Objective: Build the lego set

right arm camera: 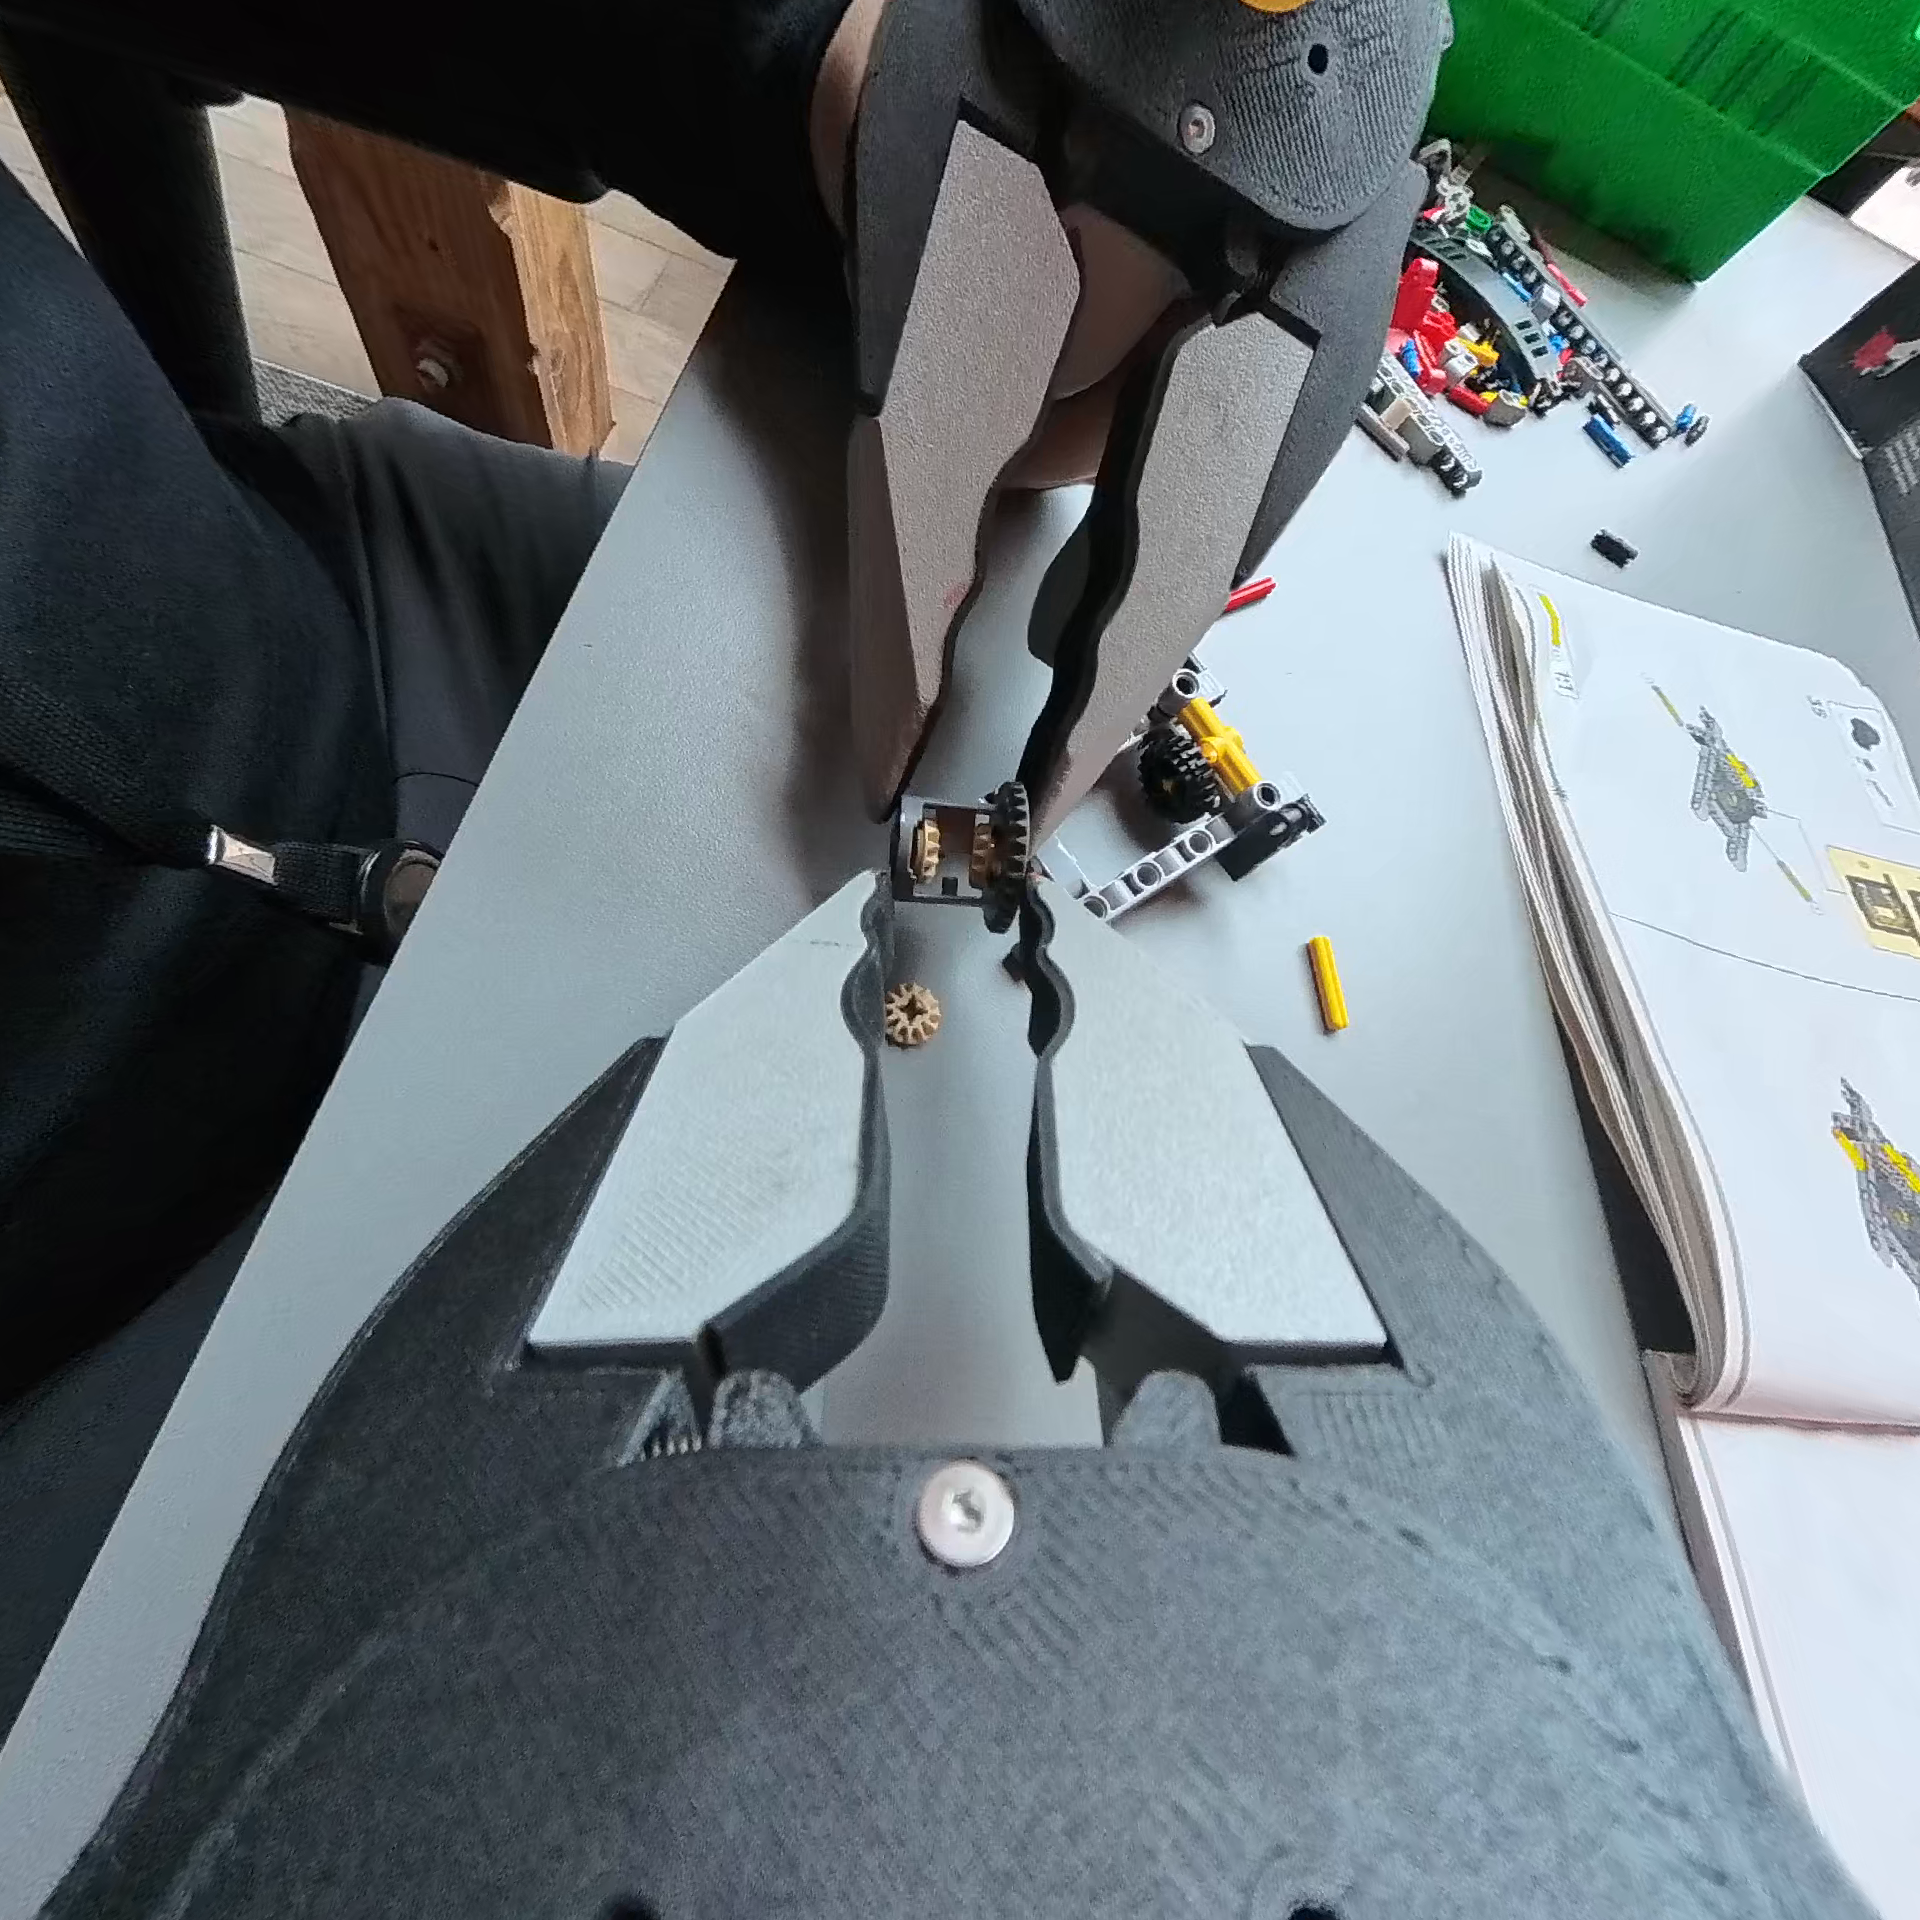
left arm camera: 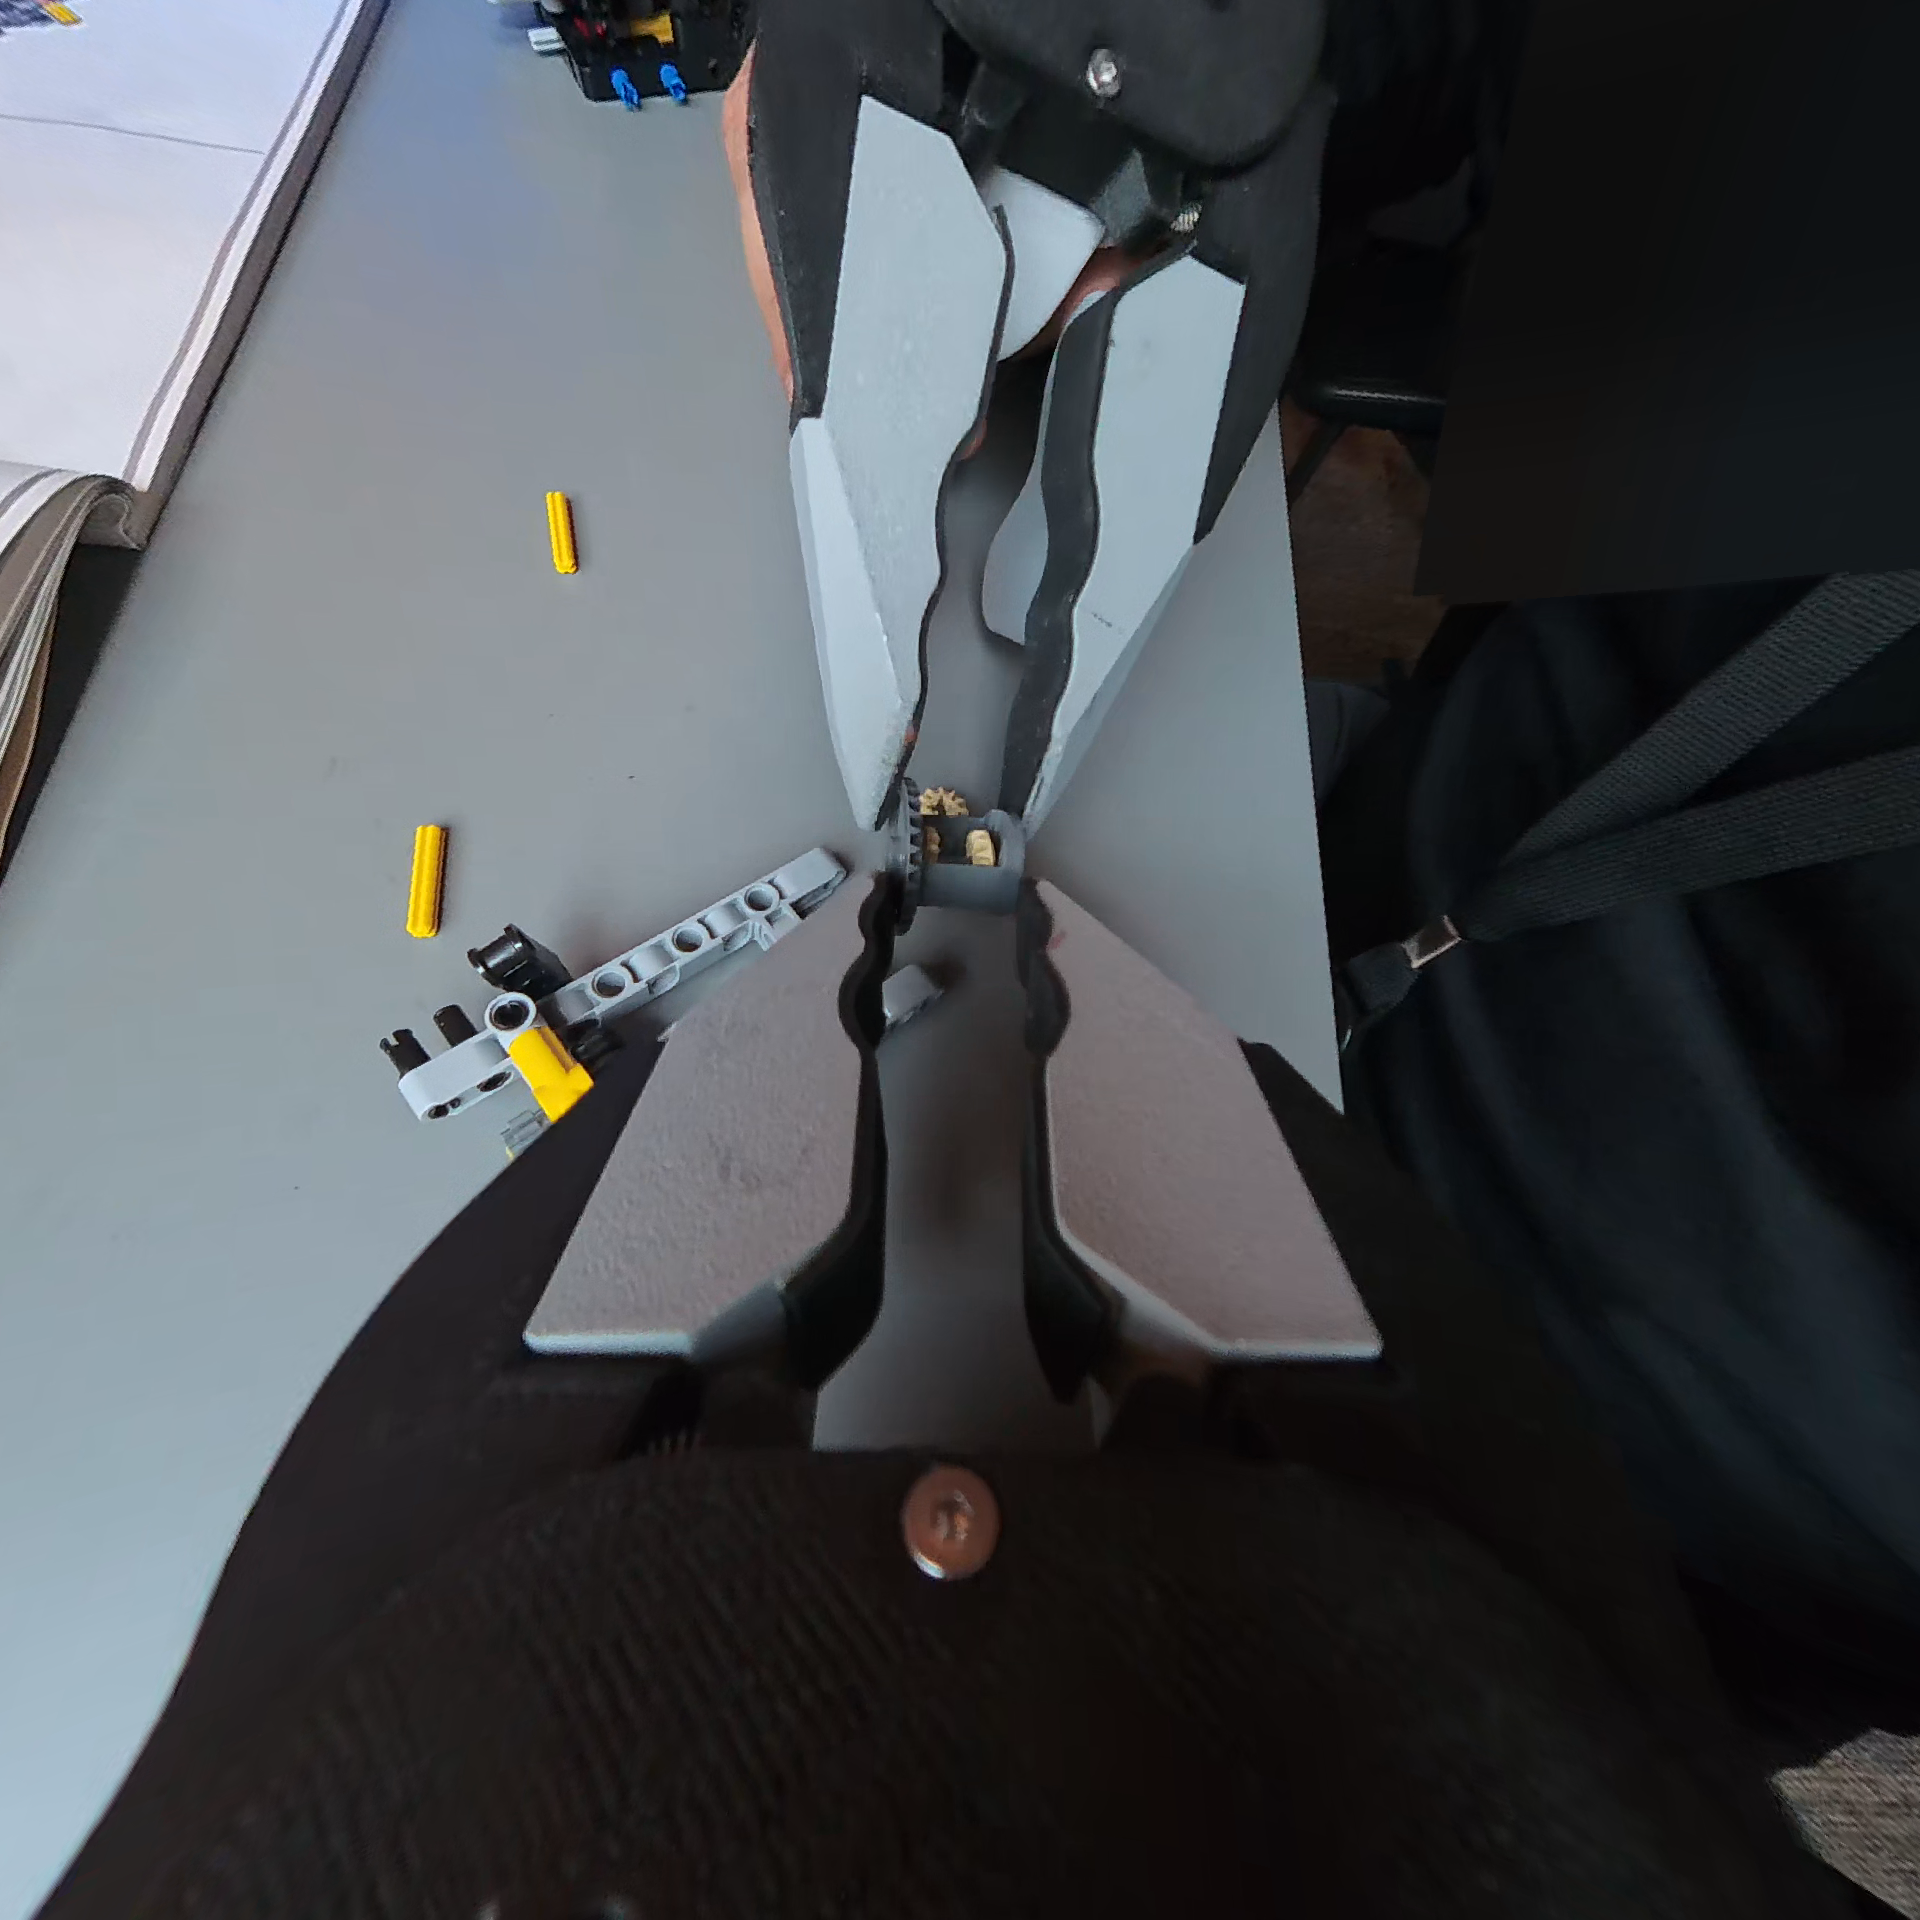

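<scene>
A dark grey differential housing with tan bevel gears inside and a black toothed ring at one end is held just above the table's near edge. It also shows in the right wrist view. My left gripper and my right gripper meet tip to tip, and each is closed on the housing from opposite sides. The right gripper reaches in from the top of the left wrist view. The left gripper reaches in from the top of the right wrist view. A loose tan gear lies on the table below.
A grey beam assembly with yellow and black parts lies beside the grippers, also in the right wrist view. Two yellow axles lie apart. An open instruction booklet, a parts pile and a green box sit beyond. Only a small space, under 4 cm, lies between the two pairs of fingers.
</scene>
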